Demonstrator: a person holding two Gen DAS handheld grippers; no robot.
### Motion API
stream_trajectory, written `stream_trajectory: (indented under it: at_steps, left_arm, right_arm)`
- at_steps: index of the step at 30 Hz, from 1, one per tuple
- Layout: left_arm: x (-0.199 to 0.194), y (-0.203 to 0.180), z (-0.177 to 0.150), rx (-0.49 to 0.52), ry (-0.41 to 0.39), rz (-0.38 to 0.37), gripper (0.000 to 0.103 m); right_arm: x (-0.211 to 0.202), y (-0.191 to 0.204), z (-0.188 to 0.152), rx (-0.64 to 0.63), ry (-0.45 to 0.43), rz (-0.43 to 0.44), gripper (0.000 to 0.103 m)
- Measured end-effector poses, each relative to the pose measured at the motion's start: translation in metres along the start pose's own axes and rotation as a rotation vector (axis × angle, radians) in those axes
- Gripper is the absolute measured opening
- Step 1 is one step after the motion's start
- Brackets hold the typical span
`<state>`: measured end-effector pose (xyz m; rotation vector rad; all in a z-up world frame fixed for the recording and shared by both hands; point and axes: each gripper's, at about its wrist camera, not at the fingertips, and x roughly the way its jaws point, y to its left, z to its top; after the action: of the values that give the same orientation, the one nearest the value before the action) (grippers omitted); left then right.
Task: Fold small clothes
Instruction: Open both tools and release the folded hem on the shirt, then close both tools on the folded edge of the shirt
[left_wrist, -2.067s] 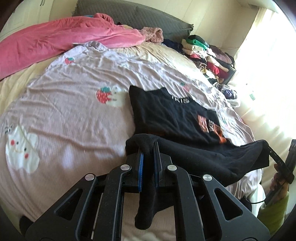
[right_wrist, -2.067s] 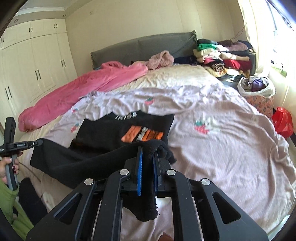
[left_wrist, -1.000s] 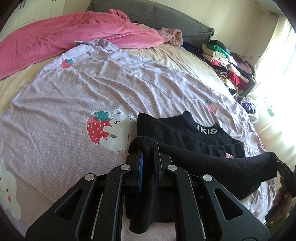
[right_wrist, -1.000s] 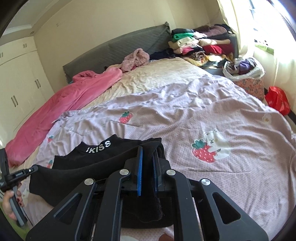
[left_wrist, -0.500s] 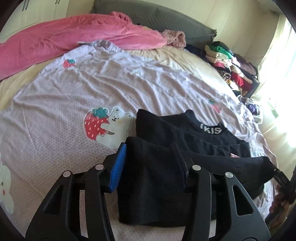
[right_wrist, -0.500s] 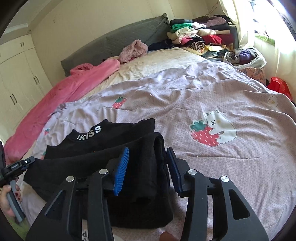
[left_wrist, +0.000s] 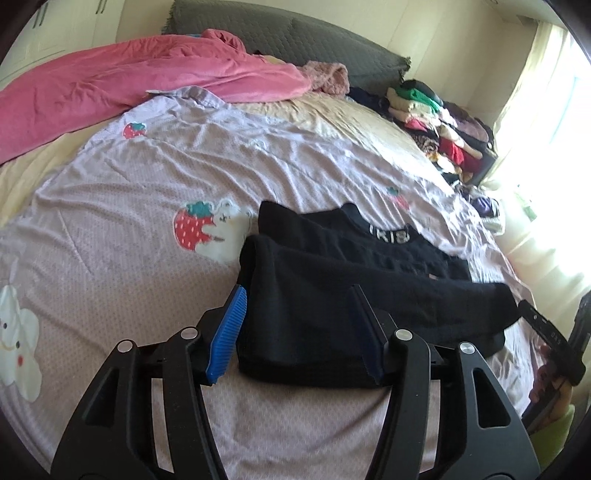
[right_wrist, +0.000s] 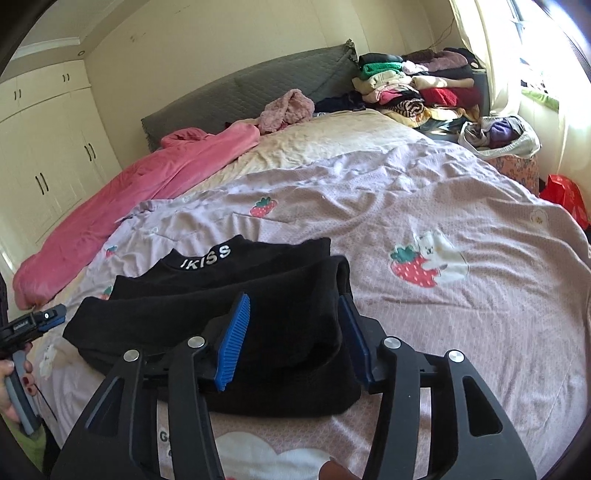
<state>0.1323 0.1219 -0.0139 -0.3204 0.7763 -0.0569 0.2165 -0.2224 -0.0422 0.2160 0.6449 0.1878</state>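
A black top (left_wrist: 369, 295) with white lettering on its collar (right_wrist: 207, 258) lies on the lilac strawberry-print bedcover (left_wrist: 129, 240), its lower half folded up over the body. My left gripper (left_wrist: 297, 291) straddles the fold's left corner; its jaws are opening and the blue pads (left_wrist: 229, 328) stand clear of the cloth. My right gripper (right_wrist: 292, 298) straddles the right corner of the black top (right_wrist: 221, 314), jaws also opening, pads off the fabric. Each gripper shows at the edge of the other's view, held in a hand: the right gripper (left_wrist: 546, 328) and the left gripper (right_wrist: 33, 321).
A pink blanket (left_wrist: 129, 81) lies along the far left of the bed before a grey headboard (right_wrist: 258, 88). A pile of folded clothes (right_wrist: 413, 85) stands at the far right corner, with a bag of clothes (right_wrist: 498, 136) and a red bag (right_wrist: 565, 192) beside the bed. White wardrobes (right_wrist: 44, 155) line the left wall.
Both grippers went from shut on the top's hem to open and let the cloth go. The folded half now rests on the garment, and both grippers drew back slightly.
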Motion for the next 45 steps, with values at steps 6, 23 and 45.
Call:
stream_trajectory:
  at_steps: [6, 23, 45]
  left_arm:
    - [-0.001, -0.003, -0.016, 0.038, 0.033, 0.009, 0.049]
    - [0.021, -0.012, -0.020, 0.080, 0.069, 0.050, 0.007]
    - [0.034, 0.024, 0.057, -0.134, -0.009, -0.068, 0.004]
  right_arm:
    - [-0.002, -0.009, -0.013, 0.023, 0.024, -0.022, 0.049]
    - [0.011, -0.003, -0.022, 0.007, 0.060, 0.014, 0.041]
    - [0.031, -0.005, 0.048, 0.084, -0.026, 0.110, 0.006]
